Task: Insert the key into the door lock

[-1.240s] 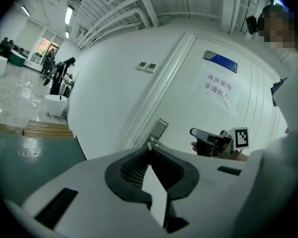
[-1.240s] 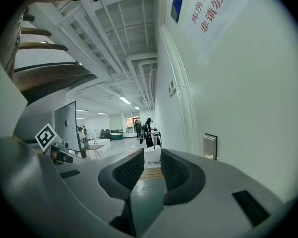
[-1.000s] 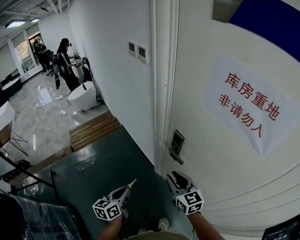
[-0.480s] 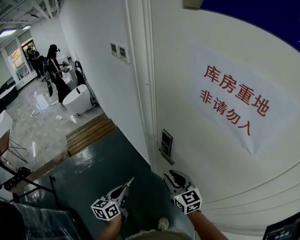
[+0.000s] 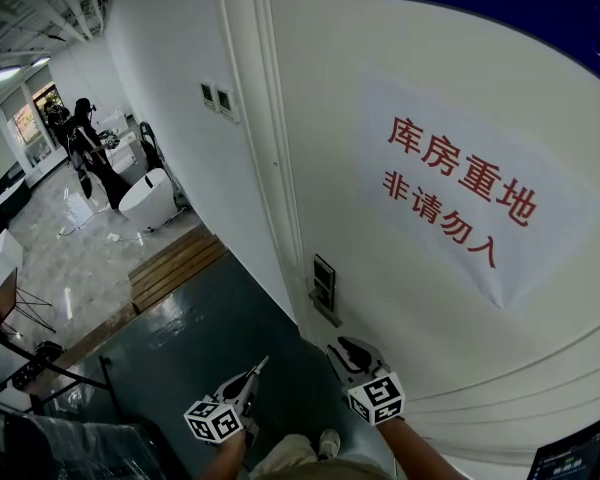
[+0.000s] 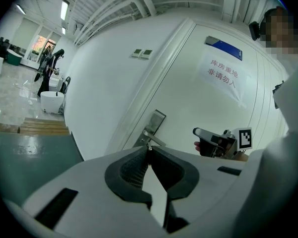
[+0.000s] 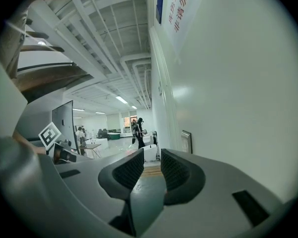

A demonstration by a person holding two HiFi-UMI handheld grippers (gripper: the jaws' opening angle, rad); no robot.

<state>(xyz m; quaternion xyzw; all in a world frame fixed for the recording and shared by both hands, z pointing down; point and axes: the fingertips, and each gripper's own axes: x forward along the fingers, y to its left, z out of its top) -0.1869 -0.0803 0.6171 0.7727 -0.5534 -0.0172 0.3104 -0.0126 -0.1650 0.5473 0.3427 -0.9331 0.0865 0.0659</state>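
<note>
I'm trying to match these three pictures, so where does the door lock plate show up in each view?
Head view: lock plate low centre, at the door's left edge.
Left gripper view: centre of the picture.
Right gripper view: right of centre, on the door.
Shared landmark: the red-lettered sign.

In the left gripper view the key point(image 6: 149, 145) is only a tiny tip; the left gripper's point(image 6: 148, 150) pressed-together fingers point(image 6: 130, 170) hide the rest. The lock point(image 5: 322, 280) is too small for its opening to be made out. At the head view's one o'clock the blue sign point(image 5: 500, 8) is cut off.
</note>
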